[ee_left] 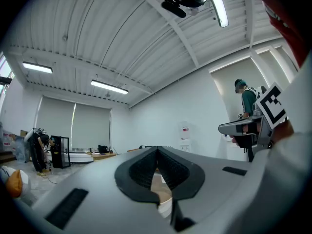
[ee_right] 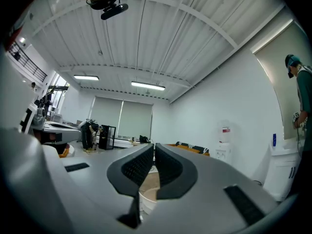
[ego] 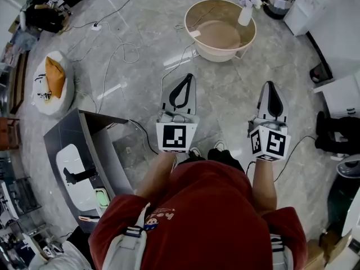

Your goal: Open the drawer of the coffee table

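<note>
The round cream coffee table point(ego: 209, 50) stands on the marble floor ahead of me, with a white vase of flowers point(ego: 246, 9) on its far rim. No drawer front shows from here. My left gripper point(ego: 185, 79) is held level, short of the table, its jaws shut on nothing. To its right my right gripper point(ego: 271, 85) is level too, shut and empty. In the left gripper view the jaws point(ee_left: 157, 152) meet at the tips, with the table's rim point(ee_left: 165, 207) showing behind them. The right gripper view shows shut jaws point(ee_right: 154, 147) over the table's rim point(ee_right: 146, 201).
A grey cabinet point(ego: 73, 134) stands at my left. Beyond it lies a white round cushion with an orange pillow point(ego: 53, 83). Cables point(ego: 121, 52) trail across the floor. White furniture point(ego: 343, 94) lines the right side. A person in green point(ee_left: 248, 101) stands at the far right.
</note>
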The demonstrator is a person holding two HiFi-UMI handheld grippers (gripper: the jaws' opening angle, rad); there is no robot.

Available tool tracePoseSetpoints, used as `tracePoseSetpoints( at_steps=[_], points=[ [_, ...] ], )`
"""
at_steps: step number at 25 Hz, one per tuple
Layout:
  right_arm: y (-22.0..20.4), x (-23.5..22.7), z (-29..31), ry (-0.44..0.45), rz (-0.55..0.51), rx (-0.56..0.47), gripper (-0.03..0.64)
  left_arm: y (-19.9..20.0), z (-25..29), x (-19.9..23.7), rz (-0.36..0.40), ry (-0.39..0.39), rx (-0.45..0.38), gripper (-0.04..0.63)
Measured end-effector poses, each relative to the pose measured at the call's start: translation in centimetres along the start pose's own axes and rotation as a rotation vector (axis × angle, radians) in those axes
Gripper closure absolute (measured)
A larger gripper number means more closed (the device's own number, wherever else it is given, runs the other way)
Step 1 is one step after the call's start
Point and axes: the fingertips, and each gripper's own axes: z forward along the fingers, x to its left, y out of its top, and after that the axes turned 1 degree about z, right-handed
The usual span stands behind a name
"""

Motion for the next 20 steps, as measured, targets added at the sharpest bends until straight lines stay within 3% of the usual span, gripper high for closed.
tracePoseSetpoints(
  at_steps=[6, 10, 20],
  points=[
    [-1.6, 0.8, 0.5, -0.015, -0.012, 0.036, 0.592, -1.3, 1.2, 0.9, -0.012, -0.035, 0.01, 0.581],
    [-3.2, 0.3, 3.0, -0.007, -0.093, 0.073, 0.592, -2.6, 4.3, 1.5, 0.011, -0.039, 0.04, 0.581],
    [-7.3, -5.0, 18.5, 0.038, -0.038, 0.058, 0.592, -5.0, 19.3, 2.1, 0.036, -0.028, 0.076, 0.581]
  ],
)
